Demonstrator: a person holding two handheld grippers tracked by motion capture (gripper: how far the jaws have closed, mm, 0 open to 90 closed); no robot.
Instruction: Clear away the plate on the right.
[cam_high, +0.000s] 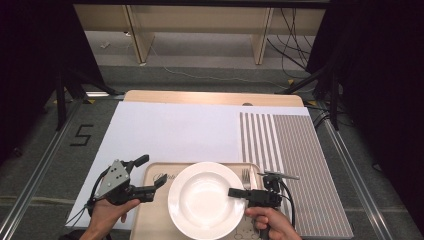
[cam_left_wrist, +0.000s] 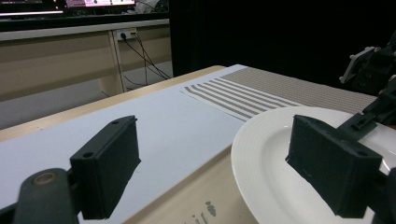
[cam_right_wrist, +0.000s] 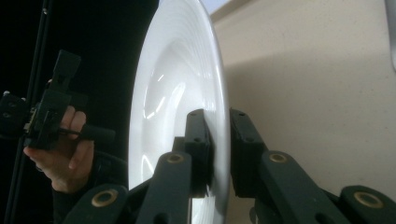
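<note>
The round white ceramic plate (cam_high: 205, 200) lies on a beige rectangular tray (cam_high: 150, 212) at the near edge of the table, its right rim just beside a silver metal fork (cam_high: 246, 178) that also rests on the tray.

The right gripper (cam_high: 239, 193) comes in from the plate's right side, held level in the person's right hand (cam_high: 272, 221), whose fingers wrap the handle from below at the bottom edge of the high view. In the right gripper view its two black jaws are nearly closed and clamp the plate's rim between their pads (cam_right_wrist: 198, 140), one pad on the upper face and one underneath.

The left gripper (cam_high: 150, 177) sits at the tray's left edge, gripped from beneath by the left hand (cam_high: 107, 215) with the wrist angled so that the jaws point right, towards the plate. Its jaws stand wide apart and hold nothing; in the left gripper view one jaw hangs over the white paper sheet (cam_left_wrist: 154, 121) that covers the table, the other over the plate's left rim. A grey-and-white striped woven placemat (cam_high: 295, 150) lies to the right of the tray.
</note>
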